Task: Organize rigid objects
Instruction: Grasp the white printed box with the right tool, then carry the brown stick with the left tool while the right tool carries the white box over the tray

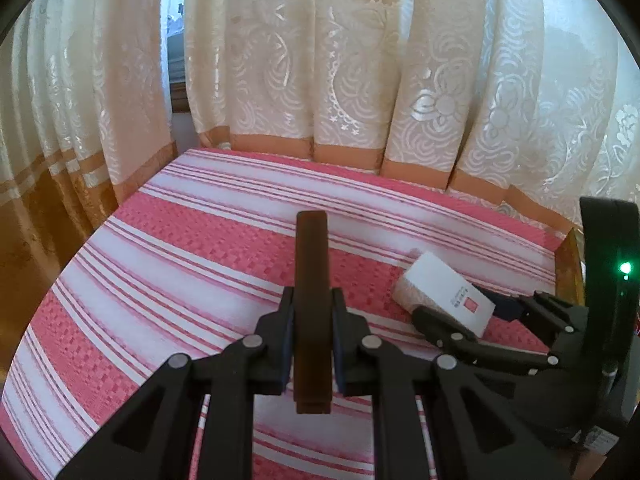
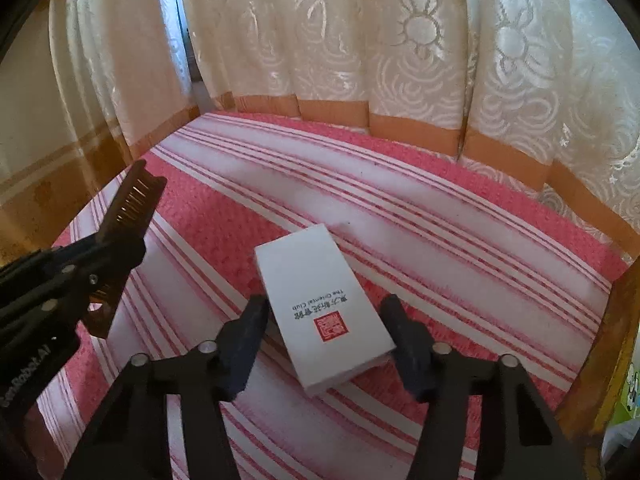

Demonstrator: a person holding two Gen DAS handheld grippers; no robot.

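Observation:
My left gripper is shut on a dark brown comb, held edge-on above the pink and white striped cloth. The comb and left gripper also show at the left of the right wrist view, teeth visible. A white box with a red seal and black print lies flat on the cloth. My right gripper is open, its fingers on either side of the box's near end. The box and right gripper also show at the right of the left wrist view.
The striped cloth covers a table. Cream patterned curtains with an orange band hang close behind it. A wooden edge borders the table on the right.

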